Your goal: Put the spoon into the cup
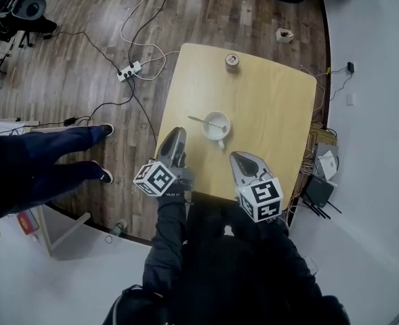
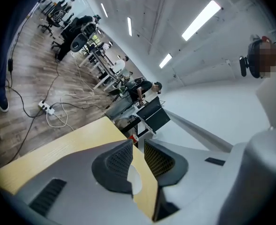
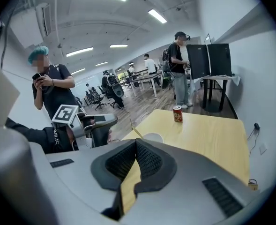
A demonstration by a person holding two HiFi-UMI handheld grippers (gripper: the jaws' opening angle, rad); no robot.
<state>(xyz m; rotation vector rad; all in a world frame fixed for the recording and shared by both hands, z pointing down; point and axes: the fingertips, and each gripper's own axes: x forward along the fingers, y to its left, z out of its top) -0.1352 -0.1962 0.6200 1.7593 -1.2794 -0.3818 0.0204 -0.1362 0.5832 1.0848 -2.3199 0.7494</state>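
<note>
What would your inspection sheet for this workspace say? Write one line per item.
Surface: light wooden table.
Job's things: spoon rests in the white cup, handle out over the rim.
Clutter: one drink can near the far edge.
Grippers: left tongs open, empty; right tongs shut, empty.
Cables: power strip and loose leads on the floor.
Surroundings: wood floor; a bystander's legs at left.

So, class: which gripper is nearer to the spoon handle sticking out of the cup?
Left. In the head view, the left gripper sits just near-left of the spoon handle. The right gripper is farther off, on the opposite side of the cup.
</note>
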